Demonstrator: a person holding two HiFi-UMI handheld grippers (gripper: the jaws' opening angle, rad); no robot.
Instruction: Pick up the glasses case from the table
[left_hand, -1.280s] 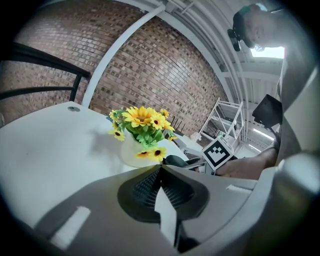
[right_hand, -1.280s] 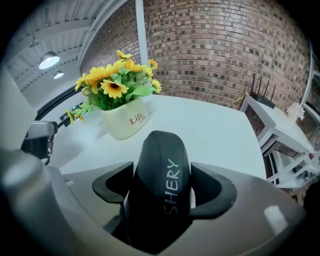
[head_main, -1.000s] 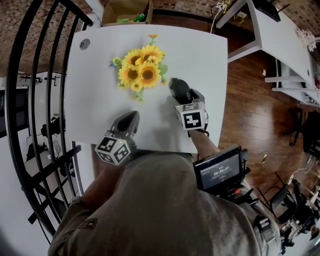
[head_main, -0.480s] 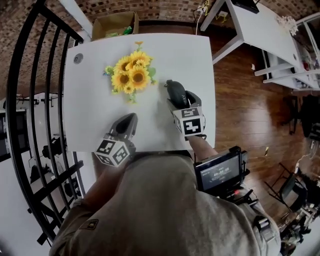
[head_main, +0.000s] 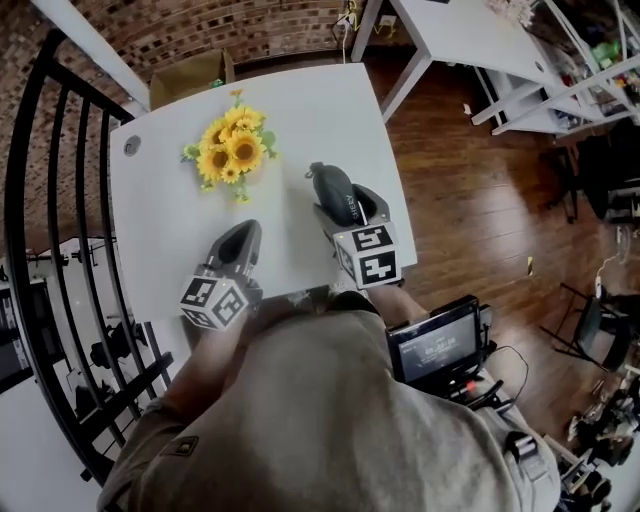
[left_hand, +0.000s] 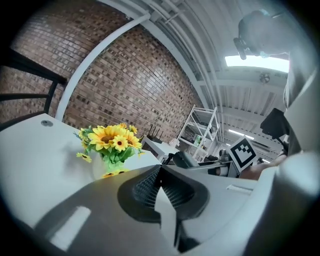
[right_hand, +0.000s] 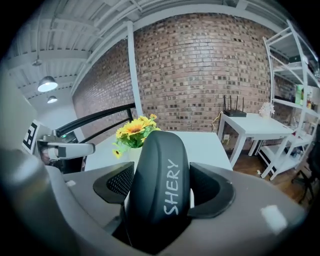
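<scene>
Nearest the person, the left hand-held gripper (left_hand: 160, 172) has its jaws pressed together on nothing. Beside it, the right hand-held gripper (right_hand: 165, 192) pinches the closed, black, oval hard-shell glasses case (right_hand: 159, 160), lettered SHERY, between widely spread jaws. The case points away from the person, raised above the white rectangular counter (head_main: 170, 230). Farther along the counter, a bunch of yellow sunflowers (head_main: 228, 150) stands in what seems to be a pale vase. Beyond the far edge stands an open brown cardboard box (head_main: 185, 72), its contents too small to make out.
</scene>
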